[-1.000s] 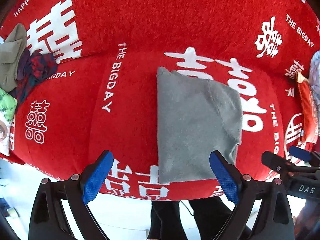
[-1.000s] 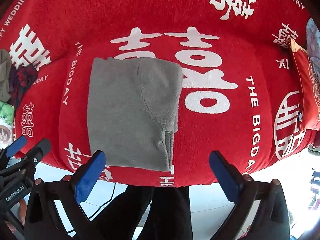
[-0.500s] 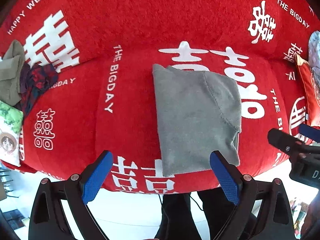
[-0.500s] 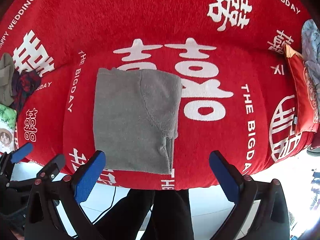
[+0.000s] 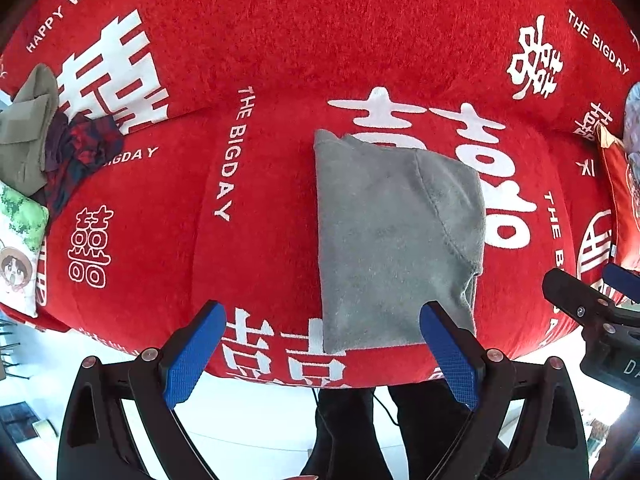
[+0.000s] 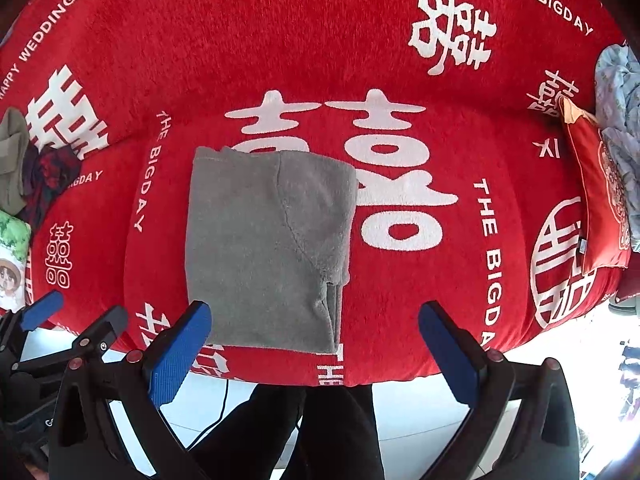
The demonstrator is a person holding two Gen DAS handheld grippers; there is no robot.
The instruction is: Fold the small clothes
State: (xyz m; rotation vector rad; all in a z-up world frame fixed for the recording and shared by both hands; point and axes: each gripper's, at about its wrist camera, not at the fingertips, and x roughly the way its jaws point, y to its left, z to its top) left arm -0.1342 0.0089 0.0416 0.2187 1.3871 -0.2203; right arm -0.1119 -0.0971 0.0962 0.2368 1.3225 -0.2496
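A grey fleece garment (image 5: 392, 236) (image 6: 268, 248) lies folded into a flat rectangle on the red sofa seat (image 5: 260, 208) (image 6: 400, 292), one layer lapped over its right half. My left gripper (image 5: 322, 344) hovers open above the seat's front edge, with the garment's near edge between its blue pads and nothing held. My right gripper (image 6: 314, 342) is open too, just right of the garment's near right corner, holding nothing. Each gripper shows at the side of the other's view: the right one (image 5: 592, 304), the left one (image 6: 72, 328).
A heap of olive and dark patterned clothes (image 5: 44, 140) (image 6: 28, 172) lies at the sofa's left end beside a cartoon-print cushion (image 5: 18, 248). A red cushion (image 6: 600, 200) and pale blue cloth (image 6: 618, 92) sit at the right end. A person's dark-trousered legs (image 6: 288, 428) stand below the seat edge.
Both grippers have drawn back slightly from the sofa and stayed open. The grey garment has not moved or changed shape.
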